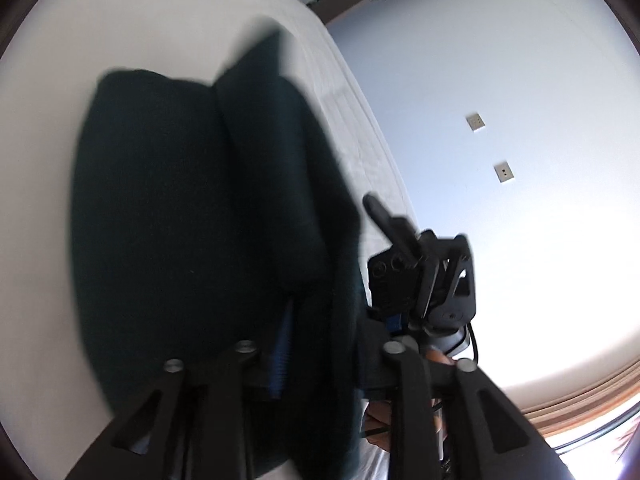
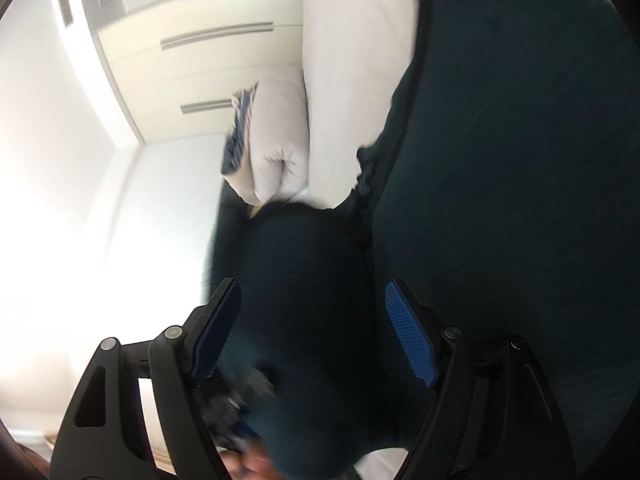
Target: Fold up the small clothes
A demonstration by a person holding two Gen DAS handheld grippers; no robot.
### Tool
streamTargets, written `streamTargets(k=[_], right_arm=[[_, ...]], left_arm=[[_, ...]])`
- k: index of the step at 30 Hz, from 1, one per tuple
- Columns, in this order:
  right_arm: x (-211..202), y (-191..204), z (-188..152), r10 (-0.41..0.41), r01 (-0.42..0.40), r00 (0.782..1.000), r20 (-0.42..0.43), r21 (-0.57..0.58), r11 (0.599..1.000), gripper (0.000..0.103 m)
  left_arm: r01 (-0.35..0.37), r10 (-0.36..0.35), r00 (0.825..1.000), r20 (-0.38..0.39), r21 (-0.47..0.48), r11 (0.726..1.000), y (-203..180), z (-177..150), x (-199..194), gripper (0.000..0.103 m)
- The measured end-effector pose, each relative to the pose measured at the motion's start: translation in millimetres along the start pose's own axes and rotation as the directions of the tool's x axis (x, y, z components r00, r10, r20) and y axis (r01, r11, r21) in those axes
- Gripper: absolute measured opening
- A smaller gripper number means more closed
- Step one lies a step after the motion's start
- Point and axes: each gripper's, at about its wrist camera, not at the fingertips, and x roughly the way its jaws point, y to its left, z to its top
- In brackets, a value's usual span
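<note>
**Dark garment between both grippers on the white bed**

Your right gripper [image 2: 312, 332] stands spread, and its blue ribbed pads [image 2: 410, 336] do not press the dark green knitted garment [image 2: 500, 160] that bulges between them. Your left gripper [image 1: 288, 344] is buried in the same cloth; I cannot tell its state. The garment lies on the white bed [image 1: 44, 160]. A white pillow [image 2: 276, 140] is near.
</note>
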Motion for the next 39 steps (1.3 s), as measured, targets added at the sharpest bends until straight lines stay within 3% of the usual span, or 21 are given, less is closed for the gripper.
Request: streamTargets(k=[2,5,9,12,16,19,20,21,24,30,35,37,39], right_arm=[[-10,-3,5,-0.024,0.024,1.000,0.011,-0.006,1.000,0.074],[-12,-4,11,-0.009,0.009,1.000,-0.002,-0.002,1.000,0.074],[1,4,8,-0.130,0.127,0.991,-0.045,-0.059,0.990,0.074],[22,18,3,-0.297,0.280,0.950,-0.092,-0.159,0.947,0.074],[43,32,-7,-0.453,0.415,0.887,-0.089,-0.279,0.866,0.073],[53,34,-11,-0.539,0.493,0.841,-0.056,-0.334,0.803,0.047],[53,33,-11,-0.580,0.534,0.814,-0.036,-0.345,0.772,0.029],[52,36,-12,-0.594,0.549,0.804,-0.025,-0.352,0.758,0.018],[47,46,-14,-0.625,0.580,0.780,0.032,-0.412,0.703,0.014],[48,73,-19,-0.627,0.596,0.768,0.130,-0.505,0.625,0.013],[17,95,-19,-0.568,0.565,0.800,0.191,-0.560,0.607,0.013],[7,99,-19,-0.554,0.563,0.806,0.209,-0.560,0.607,0.013],[-9,96,-14,-0.563,0.579,0.797,0.219,-0.542,0.609,0.013]], left_arm=[[0.038,-0.038,0.999,0.022,-0.003,0.999,1,-7,-3,0.063],[0.029,-0.032,0.997,0.075,0.035,0.999,3,-10,-28,0.070],[-0.026,0.021,0.990,0.141,0.031,0.999,30,-15,-62,0.071],[-0.065,0.067,0.985,0.157,-0.019,0.998,60,-23,-73,0.071],[-0.041,0.048,0.986,0.160,-0.044,0.998,78,-35,-73,0.071],[-0.054,0.058,0.985,0.160,-0.028,0.998,73,-40,-73,0.071],[-0.057,0.060,0.985,0.160,-0.024,0.998,72,-40,-73,0.072],[-0.052,0.055,0.986,0.160,-0.023,0.998,71,-40,-72,0.073],[-0.045,0.050,0.985,0.163,-0.030,0.999,62,-38,-62,0.075],[-0.048,0.048,0.988,0.148,-0.003,0.999,44,-37,-52,0.076],[-0.052,0.046,0.990,0.130,0.043,0.998,25,-34,-38,0.076],[-0.052,0.044,0.992,0.119,0.063,0.997,19,-31,-30,0.076],[-0.060,0.052,0.993,0.103,0.079,0.995,15,-30,-20,0.076]])
